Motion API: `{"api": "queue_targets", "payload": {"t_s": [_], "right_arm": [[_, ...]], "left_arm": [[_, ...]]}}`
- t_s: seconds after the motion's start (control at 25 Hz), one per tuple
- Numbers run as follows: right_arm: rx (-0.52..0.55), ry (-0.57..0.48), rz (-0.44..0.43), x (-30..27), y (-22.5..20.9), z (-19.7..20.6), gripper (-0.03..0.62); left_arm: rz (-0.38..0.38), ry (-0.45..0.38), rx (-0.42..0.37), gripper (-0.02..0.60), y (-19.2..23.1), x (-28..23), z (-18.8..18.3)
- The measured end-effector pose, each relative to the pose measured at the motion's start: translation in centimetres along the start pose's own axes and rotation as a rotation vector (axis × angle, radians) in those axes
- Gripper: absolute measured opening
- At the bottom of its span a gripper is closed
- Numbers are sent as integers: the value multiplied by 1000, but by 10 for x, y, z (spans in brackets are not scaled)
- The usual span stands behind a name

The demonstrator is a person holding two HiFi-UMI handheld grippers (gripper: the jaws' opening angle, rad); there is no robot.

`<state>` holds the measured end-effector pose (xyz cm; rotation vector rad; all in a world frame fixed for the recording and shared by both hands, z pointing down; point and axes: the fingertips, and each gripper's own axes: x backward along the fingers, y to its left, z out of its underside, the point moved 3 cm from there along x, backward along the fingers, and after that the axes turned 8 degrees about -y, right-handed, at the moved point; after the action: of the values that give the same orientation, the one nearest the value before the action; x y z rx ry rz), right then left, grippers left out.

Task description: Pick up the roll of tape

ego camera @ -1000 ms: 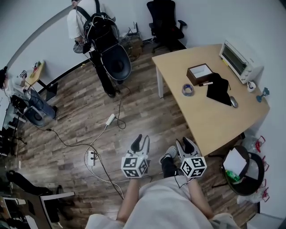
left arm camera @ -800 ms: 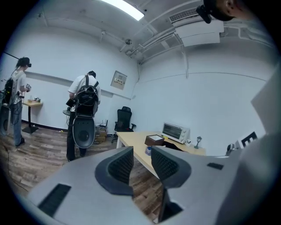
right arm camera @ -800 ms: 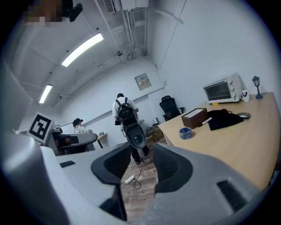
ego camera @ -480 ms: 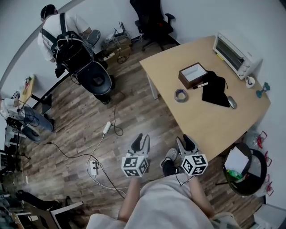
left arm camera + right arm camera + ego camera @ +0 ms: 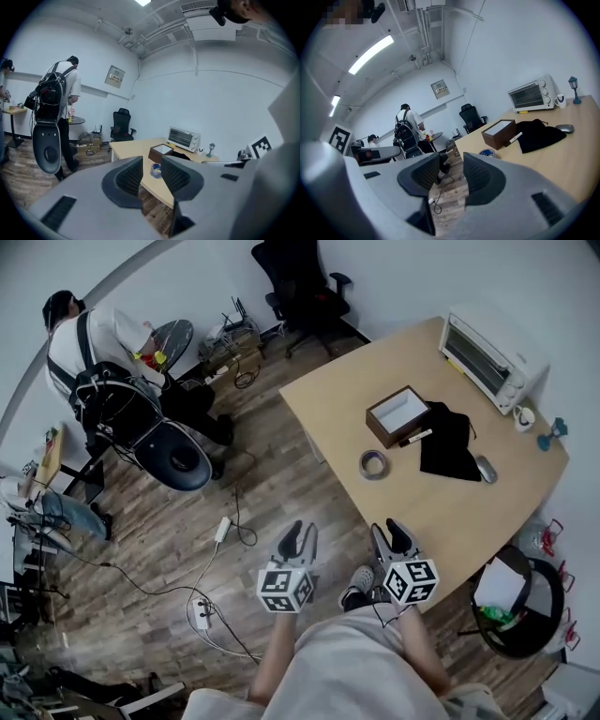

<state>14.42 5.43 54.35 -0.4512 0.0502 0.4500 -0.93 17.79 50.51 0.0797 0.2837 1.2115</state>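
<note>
Head view: the roll of tape (image 5: 373, 464) lies flat on the desk (image 5: 450, 512), near the brown box (image 5: 398, 414). It is well apart from my left gripper (image 5: 298, 532) and right gripper (image 5: 390, 529), both over the floor.

Left gripper view: the jaws stand apart with nothing between them, having just closed slightly. The tape sits in line with the gap, so I'd approach straight and low.

Right gripper view: the jaws stand apart and empty, and the tape is right of the gap.

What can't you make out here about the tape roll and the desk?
- The roll of tape, left gripper view: partly behind the jaws, its print too small to read.
- Whatever lies under the black cloth, head view: covered by the cloth.
- Inside the toaster oven, head view: too small to tell.
</note>
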Motion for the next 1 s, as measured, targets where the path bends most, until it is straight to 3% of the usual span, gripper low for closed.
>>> {"api": "queue_targets", "payload": {"t_s": [0.24,0.52,1.0], "right_arm": [[-17,7,-7,-33,-17,-6,163],[-63,-4,41,-43,-44,-12,161],[-94,14,97,-42,-72,-5,162]], "left_arm": [[1,3,-6,112,13,-37,-8],[40,26,-26,112,8,-73,-15],[47,56,-26,92,4,-91,-3]]}}
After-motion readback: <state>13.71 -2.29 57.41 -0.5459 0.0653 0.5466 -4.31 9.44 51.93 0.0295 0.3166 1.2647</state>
